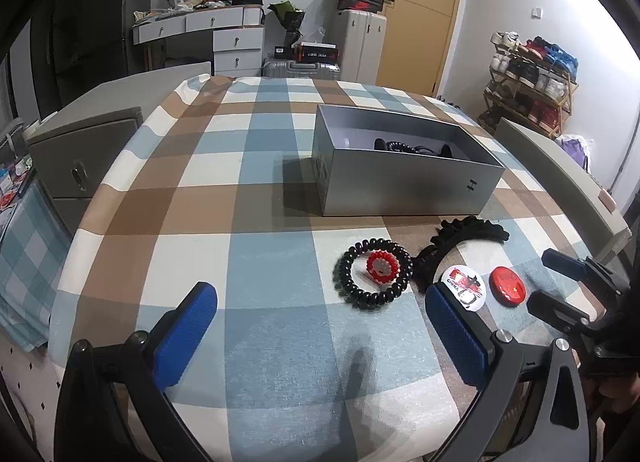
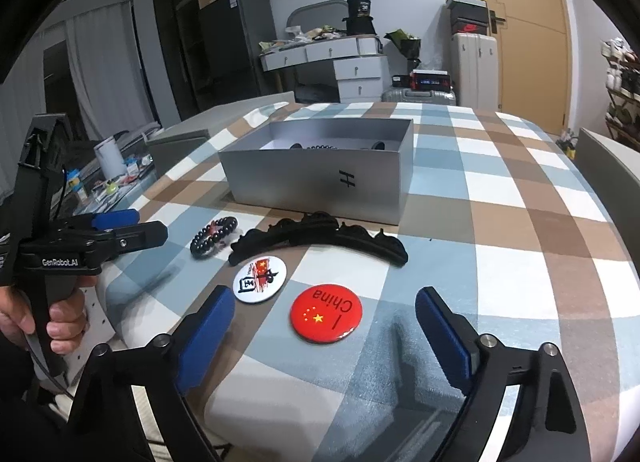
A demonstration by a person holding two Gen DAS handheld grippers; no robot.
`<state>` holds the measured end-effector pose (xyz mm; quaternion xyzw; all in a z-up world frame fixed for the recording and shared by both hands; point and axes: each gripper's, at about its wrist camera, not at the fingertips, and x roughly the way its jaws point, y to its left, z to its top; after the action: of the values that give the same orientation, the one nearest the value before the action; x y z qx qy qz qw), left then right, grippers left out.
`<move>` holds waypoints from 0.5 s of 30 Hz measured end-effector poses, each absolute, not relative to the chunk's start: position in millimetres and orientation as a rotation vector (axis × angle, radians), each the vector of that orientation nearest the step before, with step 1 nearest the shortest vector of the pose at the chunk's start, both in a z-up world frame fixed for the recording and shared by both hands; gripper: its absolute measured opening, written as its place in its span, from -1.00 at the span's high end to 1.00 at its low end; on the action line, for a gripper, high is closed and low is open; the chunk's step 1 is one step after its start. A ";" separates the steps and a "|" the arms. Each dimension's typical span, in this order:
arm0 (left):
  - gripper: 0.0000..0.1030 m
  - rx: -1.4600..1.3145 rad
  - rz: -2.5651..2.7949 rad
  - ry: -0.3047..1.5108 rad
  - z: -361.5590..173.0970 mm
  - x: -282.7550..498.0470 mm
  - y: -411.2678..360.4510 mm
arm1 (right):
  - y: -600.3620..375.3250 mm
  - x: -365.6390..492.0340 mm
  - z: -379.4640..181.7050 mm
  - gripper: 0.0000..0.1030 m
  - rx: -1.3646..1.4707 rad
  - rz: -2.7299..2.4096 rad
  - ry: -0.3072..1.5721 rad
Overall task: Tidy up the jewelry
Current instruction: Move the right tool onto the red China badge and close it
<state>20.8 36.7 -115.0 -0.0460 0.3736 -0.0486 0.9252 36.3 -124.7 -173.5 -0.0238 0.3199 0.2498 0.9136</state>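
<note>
A grey open box (image 1: 404, 182) (image 2: 320, 178) stands on the checked cloth with dark jewelry inside. In front of it lie a black coil band (image 1: 372, 274) (image 2: 214, 236) around a small red ring (image 1: 383, 266), a black ruffled headband (image 1: 460, 238) (image 2: 320, 236), a white badge (image 1: 464, 287) (image 2: 260, 274) and a red China badge (image 1: 508, 286) (image 2: 326, 314). My left gripper (image 1: 320, 326) is open and empty, just short of the coil band. My right gripper (image 2: 326, 336) is open and empty, its pads either side of the red badge, above it.
The table (image 1: 240, 190) has a rounded edge at left and right. A grey cabinet (image 1: 80, 158) stands to the left and grey chair backs (image 1: 560, 178) to the right. A dresser, suitcases, a door and a shoe rack (image 1: 532, 78) stand beyond.
</note>
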 end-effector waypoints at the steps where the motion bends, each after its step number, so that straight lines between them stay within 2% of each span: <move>1: -0.97 -0.093 -0.100 0.768 -115.4 20.1 36.2 | -123.5 36.0 -173.8 -0.79 -0.060 0.506 0.659; 6: -0.97 -0.087 -0.102 0.782 -119.1 20.3 36.0 | -115.1 34.2 -175.5 -0.70 -0.110 0.502 0.654; 8: -0.97 -0.088 -0.100 0.782 -119.2 19.5 36.6 | -112.9 35.3 -177.7 -0.52 -0.122 0.503 0.663; 15: -0.97 -0.083 -0.108 0.779 -117.3 15.7 34.0 | -108.7 39.7 -183.5 -0.25 -0.166 0.482 0.684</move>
<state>15.7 34.0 -117.3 -0.0404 0.3794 -0.0525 0.9229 39.7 -108.7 -183.5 -0.0805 0.3318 0.2337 0.9104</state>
